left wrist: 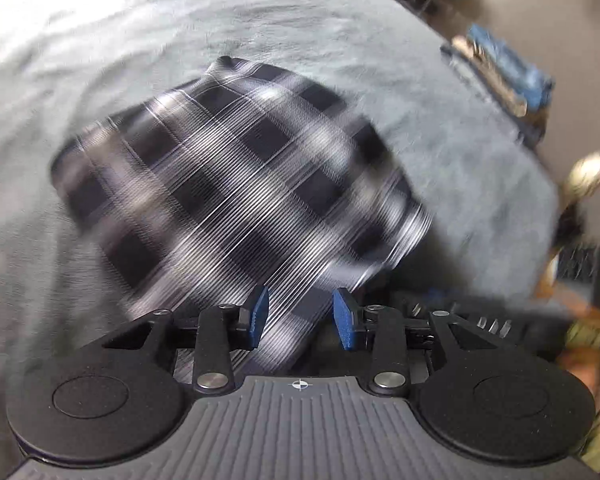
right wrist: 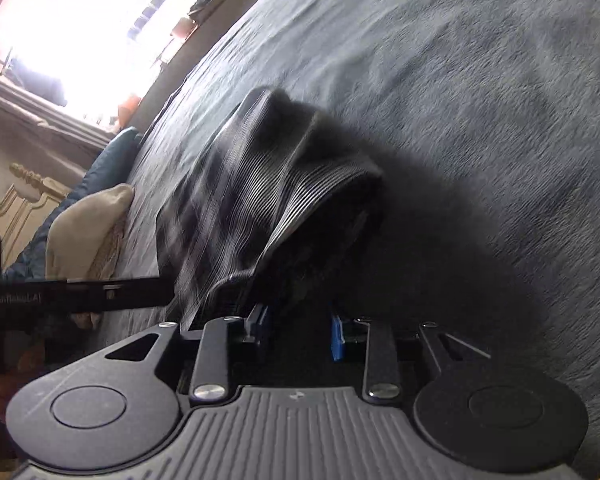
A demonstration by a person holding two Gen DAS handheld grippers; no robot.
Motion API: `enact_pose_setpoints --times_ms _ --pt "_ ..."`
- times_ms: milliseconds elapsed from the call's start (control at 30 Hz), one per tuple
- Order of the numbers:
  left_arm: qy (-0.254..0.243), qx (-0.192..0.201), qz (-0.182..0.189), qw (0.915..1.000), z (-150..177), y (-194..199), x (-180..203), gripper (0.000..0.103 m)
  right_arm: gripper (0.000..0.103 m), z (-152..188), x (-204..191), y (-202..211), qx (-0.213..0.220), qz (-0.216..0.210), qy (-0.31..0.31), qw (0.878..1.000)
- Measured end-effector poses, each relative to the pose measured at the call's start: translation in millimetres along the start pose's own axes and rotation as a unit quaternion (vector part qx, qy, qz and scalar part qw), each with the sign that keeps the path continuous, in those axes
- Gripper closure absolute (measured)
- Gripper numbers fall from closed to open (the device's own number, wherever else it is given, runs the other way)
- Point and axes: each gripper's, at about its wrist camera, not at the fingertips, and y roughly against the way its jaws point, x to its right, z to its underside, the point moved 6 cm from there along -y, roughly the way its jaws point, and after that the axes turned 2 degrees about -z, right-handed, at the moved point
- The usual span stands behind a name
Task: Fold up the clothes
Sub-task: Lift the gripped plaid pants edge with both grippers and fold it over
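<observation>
Since the shirt (left wrist: 236, 184) lies folded on the bed (left wrist: 100, 40), both my grippers, left (left wrist: 300, 316) and right (right wrist: 298, 330), are spread, pinching nothing.

Left wrist view: camera sits behind its own gripper (left wrist: 300, 316), pitched steeply down, close over the plaid garment (left wrist: 236, 184) lying on the grey bedspread (left wrist: 100, 40); bed's far edge and floor clutter at upper right. Frame motion-blurred

Right wrist view: camera behind its own gripper (right wrist: 298, 332), rolled so the bed tilts, angled shallower, looking along the bedspread (right wrist: 480, 100) toward pillows (right wrist: 88, 228), headboard and bright window (right wrist: 100, 28)

Shared: the same garment (right wrist: 260, 200) and surrounding bedspread, both seen from close range
</observation>
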Motion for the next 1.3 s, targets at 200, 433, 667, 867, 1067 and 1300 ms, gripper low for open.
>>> enact_pose_setpoints --times_ms 200,433,667,867,1067,1300 --pt "-0.133 0.007 -0.078 0.9881 23 -12 31 0.068 0.07 10 -13 -11 -0.036 -0.008 0.018 0.999" --pt "-0.181 0.018 -0.108 0.9774 27 -23 32 0.092 0.07 20 -24 -13 -0.057 0.002 0.045 0.997" --pt "-0.129 0.016 -0.068 0.9892 20 -11 14 0.102 0.07 25 -43 -28 -0.064 -0.002 0.117 0.991" --pt "-0.083 0.019 -0.037 0.9957 17 -2 5 0.103 0.093 22 -68 -18 -0.027 -0.027 0.161 0.986" --pt "-0.07 0.027 -0.016 0.9971 19 6 3 0.103 0.093 12 -83 -28 0.003 -0.041 0.19 0.981" --pt "-0.059 0.028 -0.008 0.9979 21 5 -2 0.103 0.092 1 -74 -54 0.01 -0.061 0.163 0.985"
